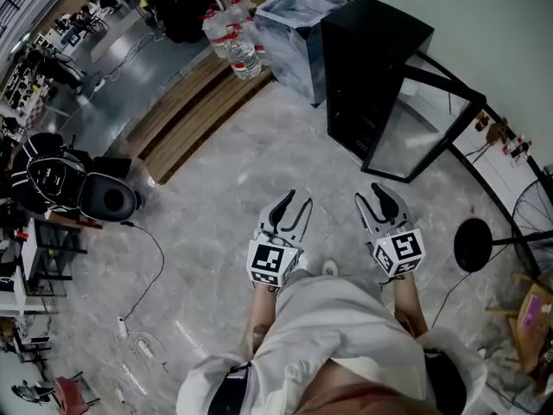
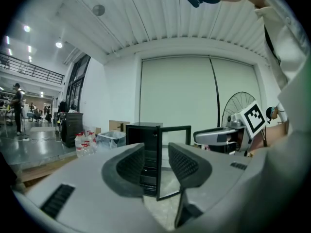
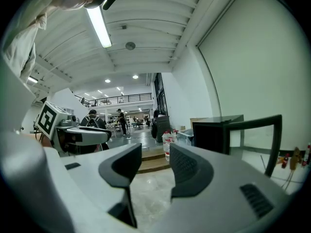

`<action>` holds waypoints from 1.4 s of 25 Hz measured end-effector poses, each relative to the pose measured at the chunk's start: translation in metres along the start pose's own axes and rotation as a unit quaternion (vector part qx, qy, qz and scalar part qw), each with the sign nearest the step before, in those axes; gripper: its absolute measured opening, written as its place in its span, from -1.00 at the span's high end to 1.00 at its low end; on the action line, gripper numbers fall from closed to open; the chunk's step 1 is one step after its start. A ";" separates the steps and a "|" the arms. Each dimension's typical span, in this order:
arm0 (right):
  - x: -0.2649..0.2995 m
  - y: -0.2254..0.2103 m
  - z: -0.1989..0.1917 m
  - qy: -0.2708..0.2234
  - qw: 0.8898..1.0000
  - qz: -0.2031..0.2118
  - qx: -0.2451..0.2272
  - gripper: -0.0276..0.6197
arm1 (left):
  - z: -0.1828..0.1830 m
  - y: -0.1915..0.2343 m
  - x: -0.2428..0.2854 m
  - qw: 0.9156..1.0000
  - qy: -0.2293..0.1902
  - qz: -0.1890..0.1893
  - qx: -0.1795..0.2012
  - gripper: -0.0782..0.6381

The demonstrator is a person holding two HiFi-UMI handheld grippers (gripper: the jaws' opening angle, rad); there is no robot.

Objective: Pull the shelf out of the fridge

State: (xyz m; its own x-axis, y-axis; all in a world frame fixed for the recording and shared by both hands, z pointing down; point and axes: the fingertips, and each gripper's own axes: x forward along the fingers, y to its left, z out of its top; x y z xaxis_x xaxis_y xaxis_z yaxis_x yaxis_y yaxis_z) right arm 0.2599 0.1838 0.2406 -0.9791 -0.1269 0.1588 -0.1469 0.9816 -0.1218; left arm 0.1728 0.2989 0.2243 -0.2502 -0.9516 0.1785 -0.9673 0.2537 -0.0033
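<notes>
Approach step, nothing grasped yet. Far side of the floor [image 1: 216, 197], left to right: a wooden step [image 1: 199, 111], water bottles [image 1: 235, 41], a clear bin [image 1: 289, 24], then the black fridge [image 1: 371, 50] at far right, its glass door [image 1: 423, 124] open toward us.

We can't pick out the shelf cleanly. The left gripper view shows only dim horizontal bars in the dark cabinet, so we judge it sits inside.

Near side: the left gripper [image 1: 299, 199] has its jaws a narrow gap apart with nothing between them. In its own view that gap lines up on the fridge opening and the door edge. The right gripper [image 1: 367, 193] is just beside it, jaws also narrowly apart and empty, aimed left of the fridge at the bottles and wooden step. Both grippers are well apart from the fridge.

Next move, as we read it: close in on the open front and drop to the shelf's level. Widen the jaws enough to take its front edge and stay clear of the door. Then clamp and pull straight out toward us.
</notes>
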 end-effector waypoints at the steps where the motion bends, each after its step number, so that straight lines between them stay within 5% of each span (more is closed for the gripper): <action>1: 0.003 -0.002 0.000 -0.001 1.000 0.001 0.001 0.36 | 0.000 0.001 0.002 1.000 0.000 0.001 0.000 0.33; 18: 0.055 -0.033 0.002 0.008 1.000 -0.006 0.005 0.36 | 0.004 0.046 0.052 1.000 -0.007 0.004 0.001 0.35; 35: 0.175 -0.051 0.017 0.016 0.999 -0.039 0.006 0.36 | 0.012 0.153 0.129 0.999 -0.012 -0.044 0.002 0.35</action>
State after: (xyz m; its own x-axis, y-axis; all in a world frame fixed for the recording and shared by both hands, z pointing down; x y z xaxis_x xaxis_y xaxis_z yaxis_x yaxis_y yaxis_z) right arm 0.0941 0.1091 0.2577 -0.9596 -0.1975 0.2003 -0.2240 0.9672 -0.1196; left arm -0.0076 0.2126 0.2352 -0.1660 -0.9741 0.1538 -0.9856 0.1690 0.0063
